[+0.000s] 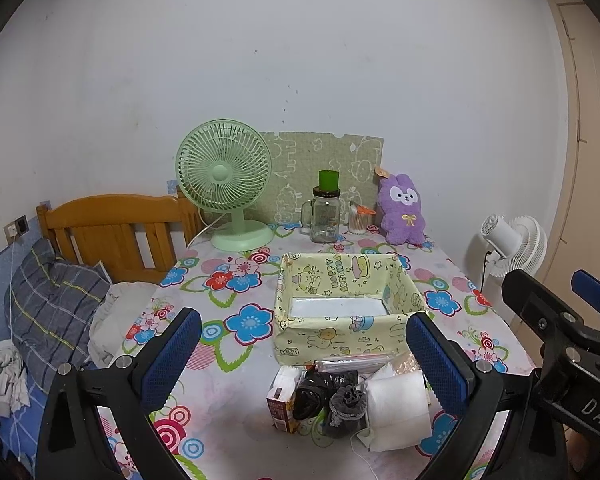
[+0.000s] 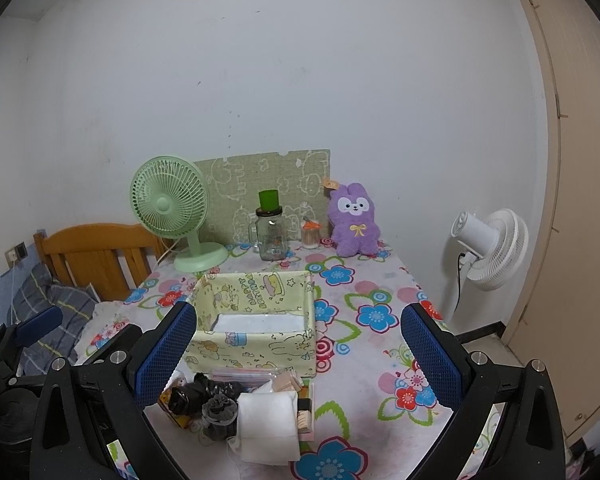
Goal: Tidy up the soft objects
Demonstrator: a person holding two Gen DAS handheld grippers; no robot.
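A yellow cartoon-print fabric basket (image 1: 300,338) (image 2: 260,354) stands mid-table with nothing but its white floor showing. In front of it lies a small pile: a white folded cloth (image 1: 398,410) (image 2: 268,426), a grey sock bundle (image 1: 346,406) (image 2: 220,414), a black crumpled bag (image 1: 320,390) (image 2: 192,396), a tissue pack (image 1: 286,380) and a clear zip pouch (image 1: 354,362) (image 2: 244,374). A purple plush rabbit (image 1: 402,210) (image 2: 354,222) sits at the back. My left gripper (image 1: 304,356) hangs open above the pile. My right gripper (image 2: 298,350) is open too, just right of the pile.
A green desk fan (image 1: 224,184) (image 2: 170,210), a glass jar with a green cup (image 1: 326,210) (image 2: 271,232) and a cotton-swab pot (image 1: 360,220) line the back by a patterned board (image 2: 260,188). A bed with a wooden headboard (image 1: 116,232) lies left; a white floor fan (image 2: 490,250) stands right.
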